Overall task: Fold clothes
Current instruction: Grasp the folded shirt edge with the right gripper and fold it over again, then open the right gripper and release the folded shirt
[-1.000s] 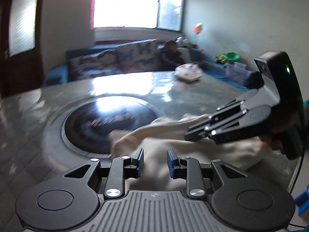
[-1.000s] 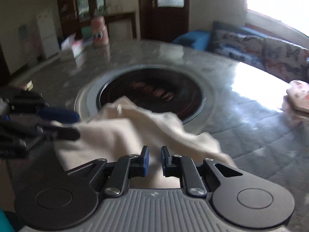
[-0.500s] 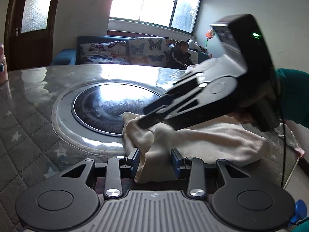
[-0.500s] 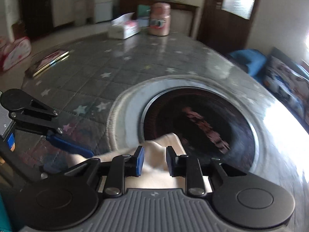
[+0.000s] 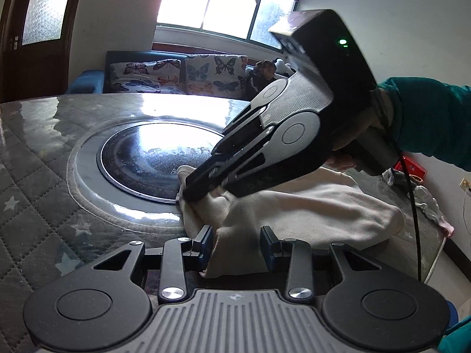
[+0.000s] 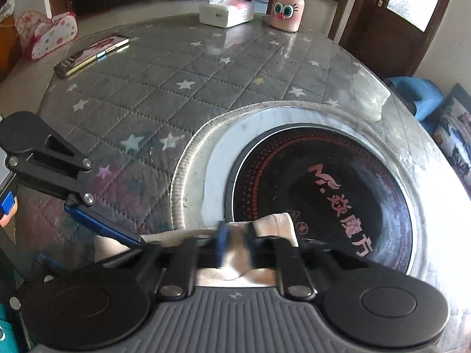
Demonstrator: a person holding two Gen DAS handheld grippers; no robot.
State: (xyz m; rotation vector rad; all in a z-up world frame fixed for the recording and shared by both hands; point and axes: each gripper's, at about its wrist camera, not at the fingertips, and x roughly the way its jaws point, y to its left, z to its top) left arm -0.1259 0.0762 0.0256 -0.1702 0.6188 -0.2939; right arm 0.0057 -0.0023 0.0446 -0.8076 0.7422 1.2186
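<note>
The cream cloth (image 5: 309,211) lies on the counter (image 5: 35,194), its corner over the black hob (image 5: 153,158). The left gripper (image 5: 235,244) has its jaws apart around a fold. The right gripper (image 6: 235,244) has its jaws clamped on the corner.

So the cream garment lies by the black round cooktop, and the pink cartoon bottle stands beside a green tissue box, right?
Not quite: in the right wrist view the tissue box beside the pink cartoon bottle is white, not green. The cream garment does lie by the black round cooktop.
</note>
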